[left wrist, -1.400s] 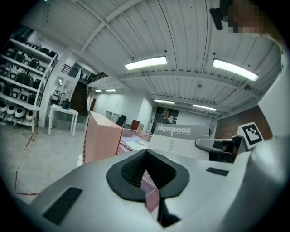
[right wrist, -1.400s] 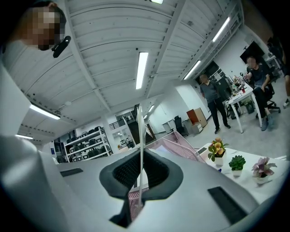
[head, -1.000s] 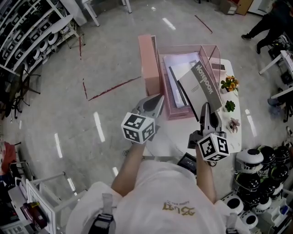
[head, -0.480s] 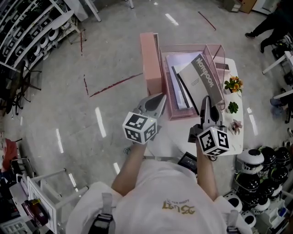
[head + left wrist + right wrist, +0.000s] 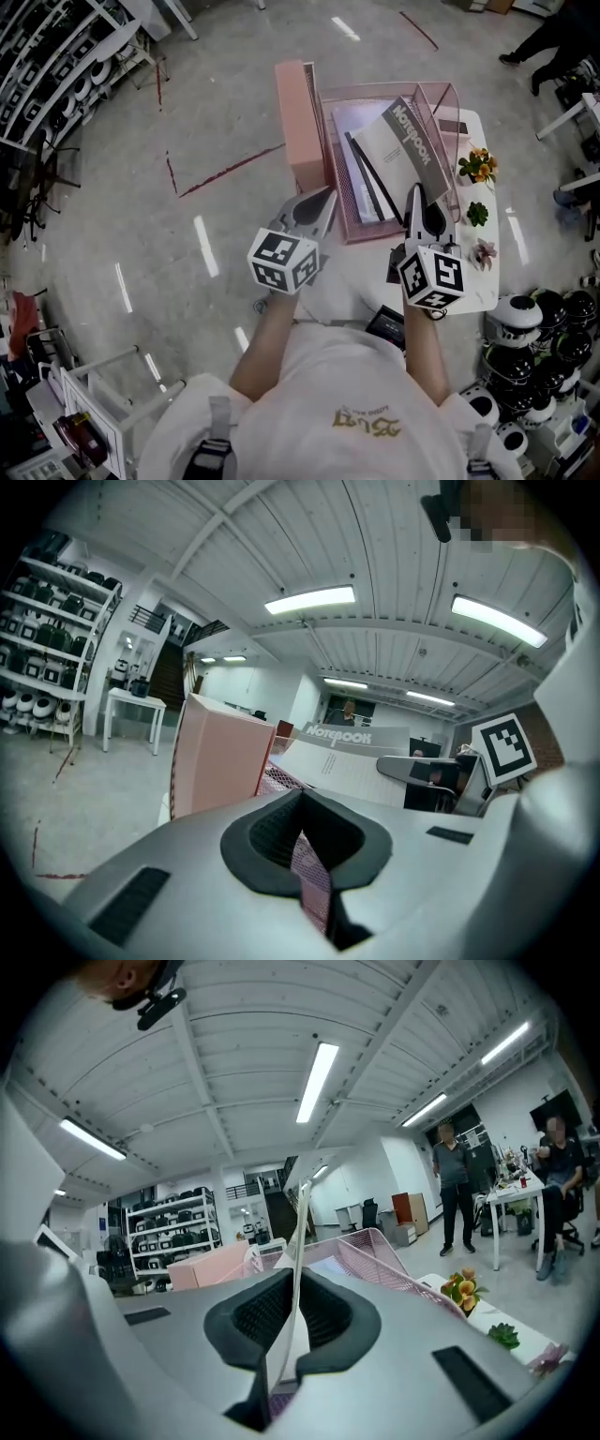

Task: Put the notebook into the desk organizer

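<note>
On the white table (image 5: pixel 473 281), inside the pink mesh desk organizer (image 5: pixel 375 92): found there now, the notebook (image 5: pixel 405 145), cover up, leaning toward the right-hand side over the papers (image 5: pixel 361 127) already stored. Held tilted above the rim a second ago; since then carried forward and lowered, so well within the mesh in the head view. Flanked at its near edge by the right gripper (image 5: pixel 416 195), beginning to open, with the thin edge of the notebook (image 5: pixel 298 1241) upright between the pads (image 5: pixel 258 1312) and apparently touched by them yet. Pinched in the left gripper (image 5: pixel 322 197), by contrast, the near side of the organizer: pink mesh clamped between closed jaws in the left gripper view, presumably to steady it. Just beside the organizer on its left, a solid pink box (image 5: pixel 298 122); on the table to its right, small potted plants (image 5: pixel 478 169).

Judging from all this, placement essentially done and release under way. Left to do: finish opening, back the right gripper out toward the body without dragging the notebook along, then let go of the mesh. Worth watching for: a slide or flop of the leaning notebook once freed, though probably harmless with the mesh behind it
</note>
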`<state>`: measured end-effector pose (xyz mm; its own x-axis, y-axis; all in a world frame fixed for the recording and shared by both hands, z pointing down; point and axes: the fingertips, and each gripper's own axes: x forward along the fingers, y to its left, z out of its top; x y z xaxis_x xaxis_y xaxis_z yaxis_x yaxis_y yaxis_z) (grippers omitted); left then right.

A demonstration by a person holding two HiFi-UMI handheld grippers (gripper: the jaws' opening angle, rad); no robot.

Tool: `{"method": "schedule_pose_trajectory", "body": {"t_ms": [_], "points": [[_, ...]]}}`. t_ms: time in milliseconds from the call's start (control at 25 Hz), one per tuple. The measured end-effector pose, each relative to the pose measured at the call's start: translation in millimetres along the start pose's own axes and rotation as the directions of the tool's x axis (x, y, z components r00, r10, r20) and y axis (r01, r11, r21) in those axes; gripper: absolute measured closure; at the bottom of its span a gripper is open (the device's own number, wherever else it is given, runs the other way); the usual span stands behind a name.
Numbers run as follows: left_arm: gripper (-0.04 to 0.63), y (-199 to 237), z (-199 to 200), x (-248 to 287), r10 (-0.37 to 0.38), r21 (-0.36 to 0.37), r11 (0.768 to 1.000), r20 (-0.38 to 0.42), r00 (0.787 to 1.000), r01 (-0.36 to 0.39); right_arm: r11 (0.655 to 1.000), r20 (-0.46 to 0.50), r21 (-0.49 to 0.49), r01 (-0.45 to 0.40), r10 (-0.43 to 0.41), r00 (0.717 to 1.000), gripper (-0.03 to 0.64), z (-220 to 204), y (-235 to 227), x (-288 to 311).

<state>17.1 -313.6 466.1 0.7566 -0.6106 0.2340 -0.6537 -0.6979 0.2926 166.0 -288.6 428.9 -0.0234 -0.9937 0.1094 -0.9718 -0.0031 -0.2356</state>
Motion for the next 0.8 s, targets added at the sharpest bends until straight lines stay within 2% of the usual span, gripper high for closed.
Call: {"method": "schedule_pose_trajectory", "body": {"t_ms": [240, 480, 800], "points": [[0.581, 6, -2, 2, 0.010, 0.011, 1.000, -0.014, 1.000, -0.010, 0.991, -0.094, -0.132, 0.002, -0.014, 0.995, 0.551, -8, -1, 11], [0.581, 11, -5, 4, 0.021, 0.018, 1.000, -0.020, 1.000, -0.021, 0.972, -0.136, -0.233, 0.019, -0.052, 0.989, 0.535, -15, -3, 17], [0.580, 14, -2, 0, 0.025, 0.029, 0.999, -0.024, 0.999, -0.025, 0.930, -0.206, -0.368, -0.004, -0.078, 0.975, 0.499, -17, 0, 18]]}}
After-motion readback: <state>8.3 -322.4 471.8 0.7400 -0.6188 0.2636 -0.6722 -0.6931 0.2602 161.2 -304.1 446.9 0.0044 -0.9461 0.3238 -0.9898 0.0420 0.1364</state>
